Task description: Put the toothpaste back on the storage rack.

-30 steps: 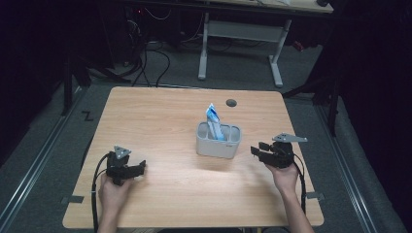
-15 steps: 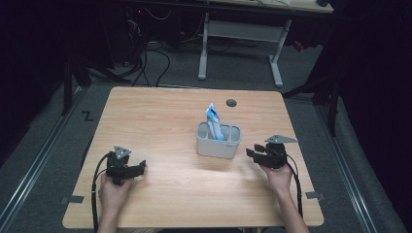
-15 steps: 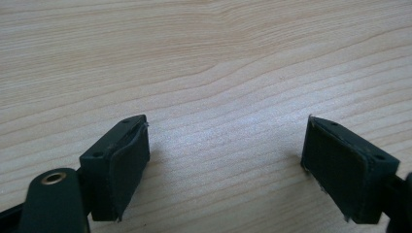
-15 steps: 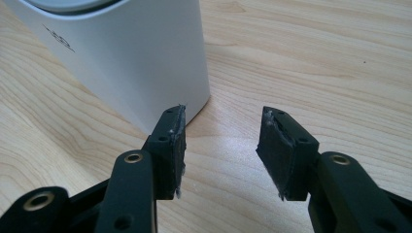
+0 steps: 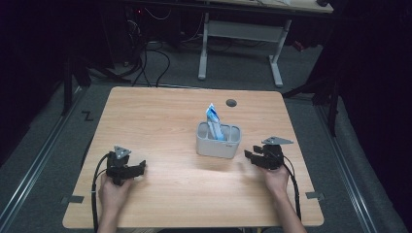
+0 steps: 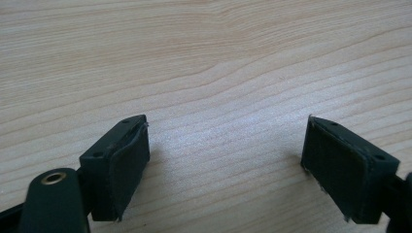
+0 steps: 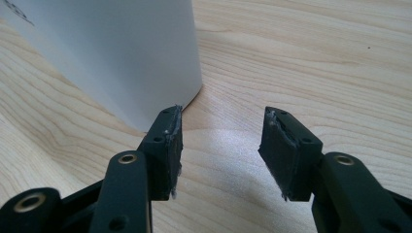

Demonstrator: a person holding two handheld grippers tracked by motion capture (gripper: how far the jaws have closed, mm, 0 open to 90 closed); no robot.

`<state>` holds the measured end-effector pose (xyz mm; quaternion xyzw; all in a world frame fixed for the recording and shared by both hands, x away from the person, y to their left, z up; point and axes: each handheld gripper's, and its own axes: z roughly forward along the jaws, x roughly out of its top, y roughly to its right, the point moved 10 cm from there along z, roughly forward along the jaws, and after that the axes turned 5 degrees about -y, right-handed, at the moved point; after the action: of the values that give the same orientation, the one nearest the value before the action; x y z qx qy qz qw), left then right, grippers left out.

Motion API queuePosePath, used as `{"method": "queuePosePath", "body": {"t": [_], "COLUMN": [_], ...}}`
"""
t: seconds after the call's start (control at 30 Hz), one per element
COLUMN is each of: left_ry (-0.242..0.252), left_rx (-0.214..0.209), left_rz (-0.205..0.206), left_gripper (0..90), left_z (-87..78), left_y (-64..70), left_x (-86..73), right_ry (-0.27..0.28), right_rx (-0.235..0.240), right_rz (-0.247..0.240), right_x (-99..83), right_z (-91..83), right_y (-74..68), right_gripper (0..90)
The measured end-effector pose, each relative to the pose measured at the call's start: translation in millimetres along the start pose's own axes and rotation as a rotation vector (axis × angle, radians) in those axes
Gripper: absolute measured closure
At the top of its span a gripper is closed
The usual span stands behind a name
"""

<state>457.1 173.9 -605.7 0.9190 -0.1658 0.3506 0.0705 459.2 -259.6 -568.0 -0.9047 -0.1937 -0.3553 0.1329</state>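
Dark floor, cables and a second desk frame are seen beyond a pale wooden table [image 5: 160, 111]. At the left, near the front edge, the left gripper [image 5: 138, 167] is held low over bare wood, its jaws spread wide with nothing between them; no shift from a second ago is noticed. At the table's centre a grey bin [image 5: 218, 141] is found, and a blue-and-white pouch [image 5: 213, 121] is stood in it, long axis close to upright, leaning slightly back and left, top pointing up and away from the person. At the right, the right gripper [image 5: 248, 155] has been drawn a little nearer the person and lower than a second ago, though it is kept just beside the bin. In the right gripper view its jaws are parted moderately and empty, the bin's white wall [image 7: 121, 53] being close beyond its left-hand finger [image 7: 167, 145]. From this small retreat it is judged that the pouch has been left standing in the bin and that no fresh grasp is under way.
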Motion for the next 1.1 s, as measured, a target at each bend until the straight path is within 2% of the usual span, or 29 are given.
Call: {"method": "queuePosePath", "body": {"t": [0.3, 0.6, 0.77, 0.8, 0.87, 1.1], "left_ry": [0.000, 0.000, -0.003, -0.002, -0.002, -0.002], "left_rx": [0.000, 0.000, -0.002, 0.000, -0.002, -0.002], "left_rz": [0.000, 0.000, 0.000, 0.000, 0.000, 0.000], "left_gripper": [17.8, 17.8, 17.8, 17.8, 17.8, 17.8], "left_z": [0.0, -0.1, -0.2, -0.2, -0.2, -0.2], "left_y": [0.0, 0.0, 0.1, 0.1, 0.1, 0.1], "left_x": [0.0, -0.1, -0.3, -0.2, -0.3, -0.3], "right_ry": [0.000, -0.011, -0.013, -0.016, -0.023, -0.033], "right_rx": [0.012, 0.011, -0.005, -0.034, -0.060, -0.088], "right_rz": [0.025, 0.013, 0.001, -0.029, -0.046, -0.068], "right_x": [-4.2, -6.5, -7.5, -8.0, -9.4, -11.8], "right_z": [6.3, 15.0, 18.0, 20.1, 21.9, 29.2], "right_y": [0.9, -2.1, -2.2, -1.6, -1.4, 0.5], "right_gripper": [48.9, 46.5, 45.7, 45.5, 45.5, 45.1]}}
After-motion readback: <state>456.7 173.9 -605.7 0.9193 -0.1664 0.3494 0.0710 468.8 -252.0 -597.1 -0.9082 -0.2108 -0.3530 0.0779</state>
